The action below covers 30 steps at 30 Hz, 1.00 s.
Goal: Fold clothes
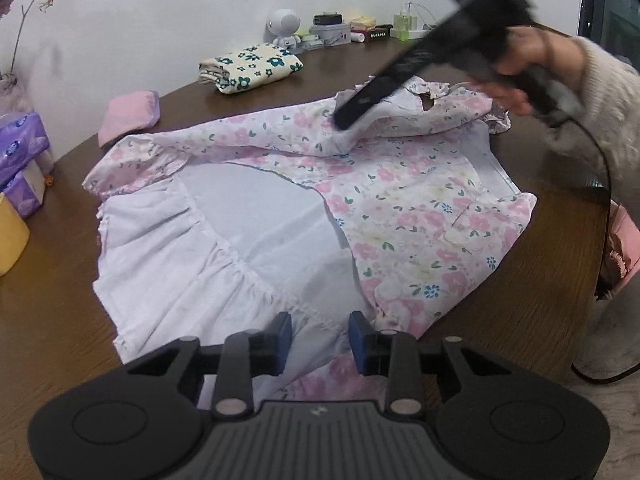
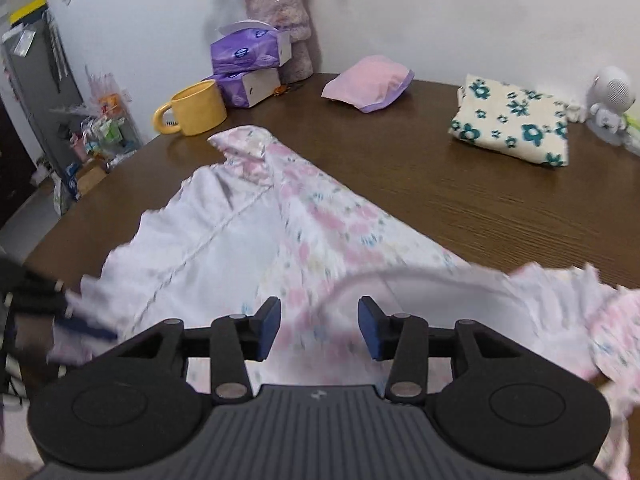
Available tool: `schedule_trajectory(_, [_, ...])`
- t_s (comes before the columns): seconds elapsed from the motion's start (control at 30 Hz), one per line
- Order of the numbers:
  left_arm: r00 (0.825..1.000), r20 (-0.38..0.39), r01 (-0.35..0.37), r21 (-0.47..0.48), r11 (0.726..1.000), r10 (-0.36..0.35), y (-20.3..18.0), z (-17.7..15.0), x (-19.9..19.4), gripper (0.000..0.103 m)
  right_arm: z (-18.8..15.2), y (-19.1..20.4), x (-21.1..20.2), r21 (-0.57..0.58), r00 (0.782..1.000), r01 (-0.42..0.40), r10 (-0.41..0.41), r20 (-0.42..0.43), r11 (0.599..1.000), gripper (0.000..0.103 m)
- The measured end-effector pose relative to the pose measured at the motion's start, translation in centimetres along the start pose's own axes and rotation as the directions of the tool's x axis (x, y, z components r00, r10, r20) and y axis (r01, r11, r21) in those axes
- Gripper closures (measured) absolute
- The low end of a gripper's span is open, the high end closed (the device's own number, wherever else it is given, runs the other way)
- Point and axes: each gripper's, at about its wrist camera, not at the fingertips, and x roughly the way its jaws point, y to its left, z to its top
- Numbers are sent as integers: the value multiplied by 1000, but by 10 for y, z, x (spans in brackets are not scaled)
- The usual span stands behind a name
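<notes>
On the bench (image 1: 520, 320) a floral dress (image 1: 400, 208) lies spread, its white lining turned up toward nine o'clock. My left tongs (image 1: 320, 340) hang part open over the hem at six o'clock, gripping nothing. My right tongs (image 2: 319, 328) stand part open above the fabric, also empty. At twelve o'clock sit folded cloth (image 1: 250, 68) and a pink bundle (image 1: 130, 116).
</notes>
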Motion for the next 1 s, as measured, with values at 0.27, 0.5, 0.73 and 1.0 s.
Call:
schedule_trajectory(0.27, [1000, 10, 27, -14, 1000, -27, 11, -8, -1, 72, 37, -18, 24, 26, 999, -2, 3, -37, 1000, 102])
schedule_trajectory(0.5, [999, 24, 27, -36, 999, -27, 12, -10, -1, 72, 109, -89, 43, 119, 982, 191, -189, -26, 974, 82])
schedule_trajectory(0.73, [1000, 20, 16, -58, 998, -15, 12, -10, -2, 68, 81, -107, 5, 209, 983, 174, -181, 17, 962, 60])
schedule_trajectory(1.0, [997, 73, -28, -129, 991, 38, 18, 3, -11, 60, -4, -117, -75, 140, 930, 368, -367, -32, 919, 41])
